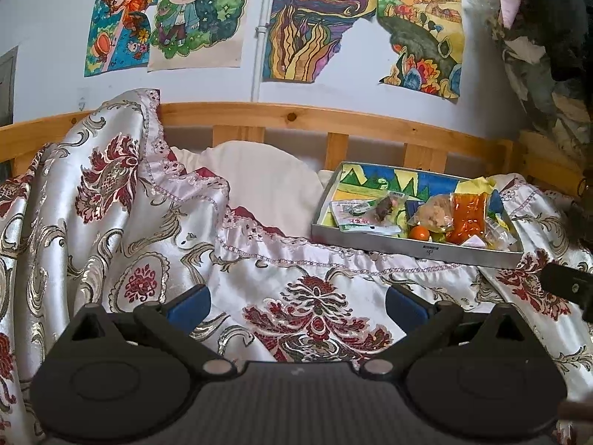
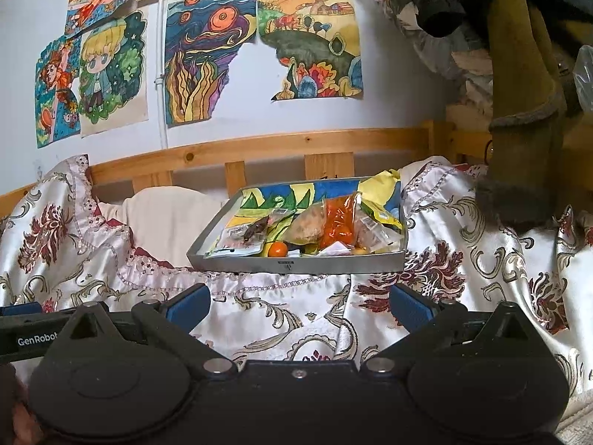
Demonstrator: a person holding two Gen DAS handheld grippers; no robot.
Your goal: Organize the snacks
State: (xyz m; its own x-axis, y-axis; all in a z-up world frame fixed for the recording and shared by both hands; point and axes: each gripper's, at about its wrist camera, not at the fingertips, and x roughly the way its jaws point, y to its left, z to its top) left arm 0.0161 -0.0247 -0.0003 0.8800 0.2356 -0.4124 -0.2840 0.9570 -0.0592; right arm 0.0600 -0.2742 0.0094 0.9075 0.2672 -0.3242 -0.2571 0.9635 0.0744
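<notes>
While my left gripper and right gripper both hang with fingers spread and nothing between them, the grey tray sits at twelve o'clock on the bedspread, holding snack packets and an orange. Bare cloth lies between me and its near rim.

Glossy satin bedspread gleams, brocade pattern woven in. Matt grey metal tray holds shiny clear plastic snack packets. Smooth varnished pine bed rail; paper drawings above.
</notes>
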